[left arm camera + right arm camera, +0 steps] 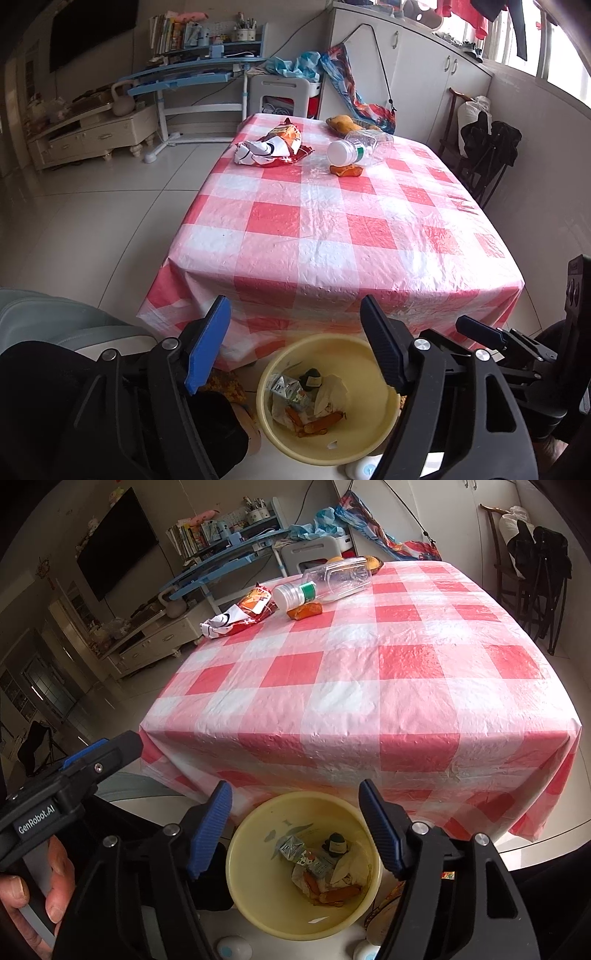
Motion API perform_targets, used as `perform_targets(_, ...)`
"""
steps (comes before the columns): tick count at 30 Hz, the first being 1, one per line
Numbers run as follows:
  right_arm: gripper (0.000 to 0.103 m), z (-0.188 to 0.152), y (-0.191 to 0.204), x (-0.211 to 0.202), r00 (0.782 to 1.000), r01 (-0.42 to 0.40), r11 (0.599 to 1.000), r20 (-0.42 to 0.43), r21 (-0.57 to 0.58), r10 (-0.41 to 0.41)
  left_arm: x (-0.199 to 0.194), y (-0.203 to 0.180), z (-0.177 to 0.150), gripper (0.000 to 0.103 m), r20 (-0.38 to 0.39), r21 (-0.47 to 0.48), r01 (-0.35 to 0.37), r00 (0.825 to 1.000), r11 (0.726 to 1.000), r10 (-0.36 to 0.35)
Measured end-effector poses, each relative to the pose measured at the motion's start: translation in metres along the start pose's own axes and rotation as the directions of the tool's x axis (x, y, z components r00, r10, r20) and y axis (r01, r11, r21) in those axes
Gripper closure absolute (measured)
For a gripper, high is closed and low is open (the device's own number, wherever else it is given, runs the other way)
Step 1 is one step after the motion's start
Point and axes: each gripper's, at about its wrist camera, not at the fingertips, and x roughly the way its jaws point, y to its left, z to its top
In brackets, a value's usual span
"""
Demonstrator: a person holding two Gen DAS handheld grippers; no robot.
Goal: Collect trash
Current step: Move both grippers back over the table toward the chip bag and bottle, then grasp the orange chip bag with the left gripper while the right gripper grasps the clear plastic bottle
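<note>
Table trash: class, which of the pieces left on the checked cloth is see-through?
The bottle, lying on its side with a white cap. The crumpled wrapper and the orange peels beside it are opaque.

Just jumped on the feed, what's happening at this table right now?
A person holds both claws open and empty over the yellow bin, which already has a carton and scraps inside. The left claw and right claw grip nothing. The snack wrapper, plastic bottle and orange peels remain on the checked tablecloth.

"GenRobot.AI" on the left hand-held gripper (pixel 122 751)
</note>
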Motion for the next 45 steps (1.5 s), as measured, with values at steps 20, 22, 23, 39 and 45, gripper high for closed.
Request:
perform_targets(20,0.026,0.034,-0.003,0.006,0.999,-0.022,0.999,0.036,0.041,0.02,0.016,0.02,0.072,0.025,0.062,-0.027,0.011,0.998,1.0,-0.009)
perform_targets(22,0.024,0.05,-0.004,0.009,0.999,-0.024,0.999,0.049,0.044,0.022,0.027,0.022,0.091,0.025,0.057,0.001,-0.002,0.998,1.0,0.002)
perform_targets(23,0.024,0.058,-0.006,0.012,0.998,-0.028,0.998,0.052,0.05,0.026,0.034,0.023,0.1,0.025,0.055,0.011,-0.01,0.998,1.0,0.01)
perform_targets(39,0.022,0.221,-0.042,0.112,0.999,0.028,0.971,0.039,0.236,-0.038,0.173,0.014,0.202,0.025,-0.079,0.196,-0.028,0.996,0.98,0.045)
perform_targets(45,0.022,0.251,-0.047,0.158,0.994,0.098,0.962,-0.068,0.257,-0.083,0.215,0.016,0.214,0.025,-0.148,0.2,-0.01,0.988,0.98,0.04)
